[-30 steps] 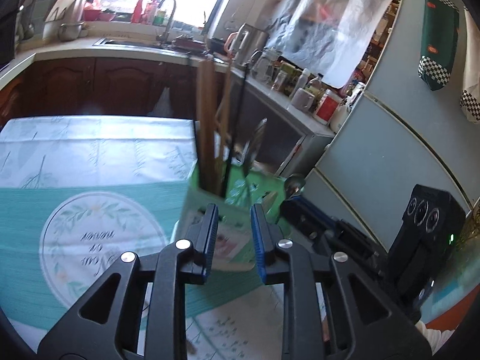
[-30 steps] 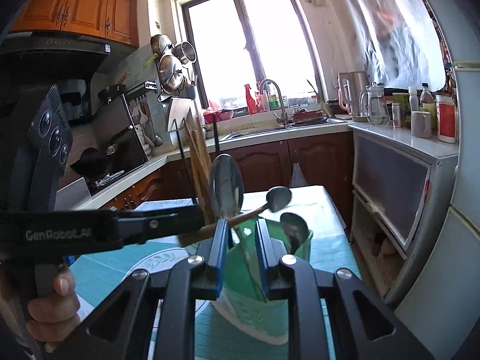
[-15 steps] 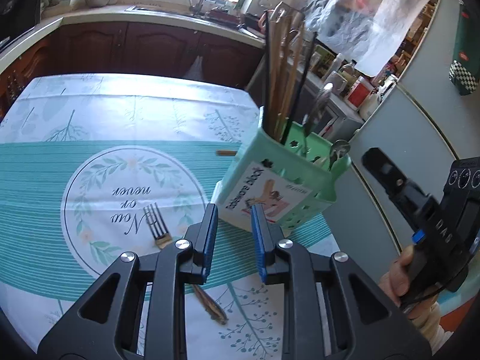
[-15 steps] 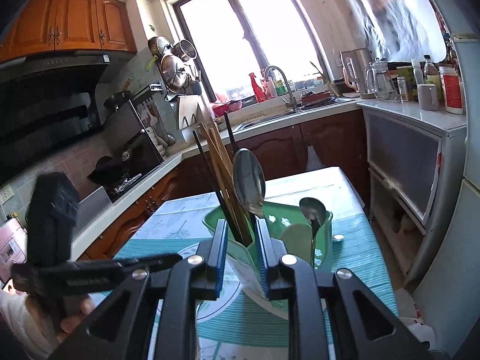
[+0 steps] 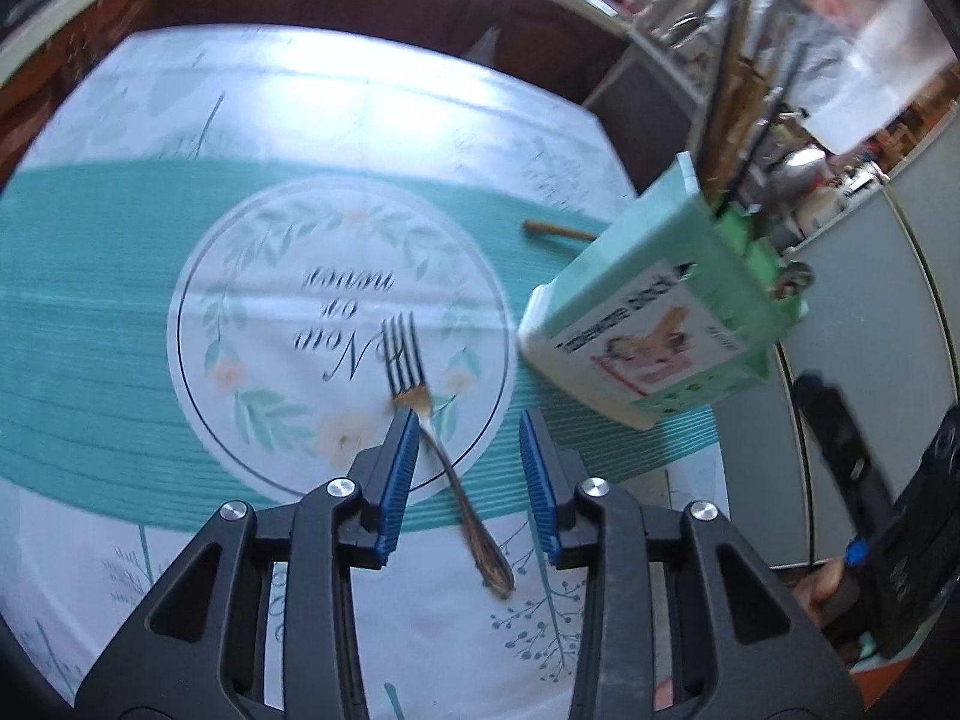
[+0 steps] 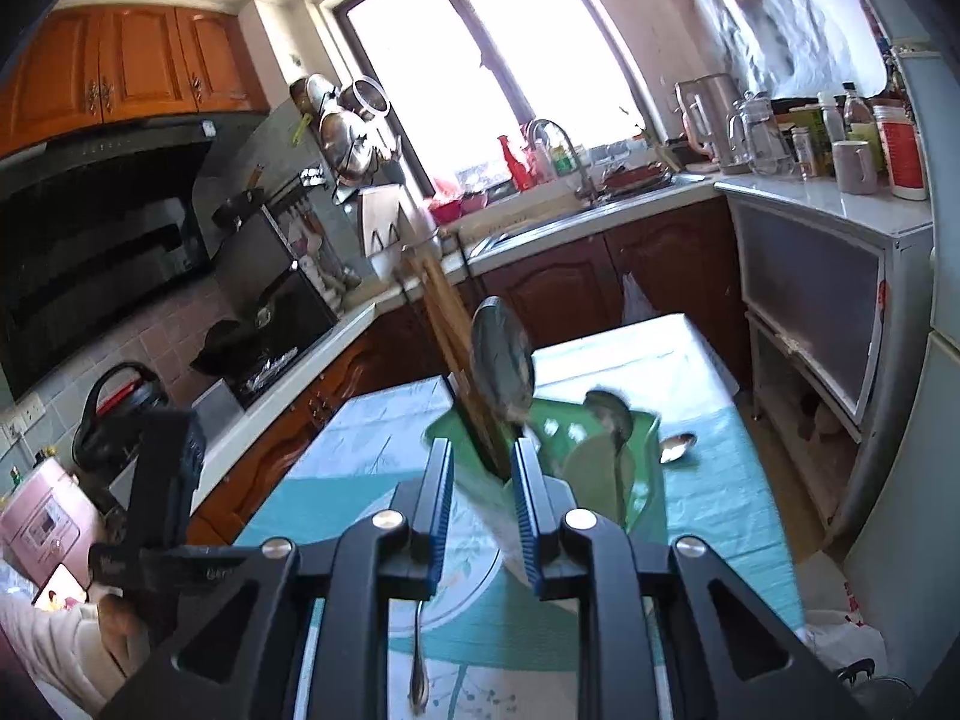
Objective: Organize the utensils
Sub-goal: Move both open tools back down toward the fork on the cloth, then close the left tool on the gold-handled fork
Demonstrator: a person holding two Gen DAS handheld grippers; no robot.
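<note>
A metal fork (image 5: 414, 372) lies on the round print of the tablecloth, handle toward me. My left gripper (image 5: 471, 438) hangs just above it. Its jaws are opening, with the fork's neck between the blue pads (image 5: 403, 456) but not pressed. A green utensil holder (image 5: 654, 312) stands to the right with chopsticks and spoons in it. In the right wrist view my right gripper (image 6: 480, 468) hovers just before the holder (image 6: 600, 450). Its jaws are opening slightly and grip nothing. The fork's handle (image 6: 418, 660) shows below them.
A spoon (image 6: 678, 447) lies on the cloth behind the holder, and its brown handle end (image 5: 558, 231) pokes out past it. The table edge (image 5: 678, 480) runs near the holder's base. Counters, a sink and a fridge ring the table. A hand (image 6: 120, 618) holds the left gripper.
The left gripper has dropped and tipped down over the fork, and its jaws have widened. The right gripper stayed near the holder, jaws a little wider.
</note>
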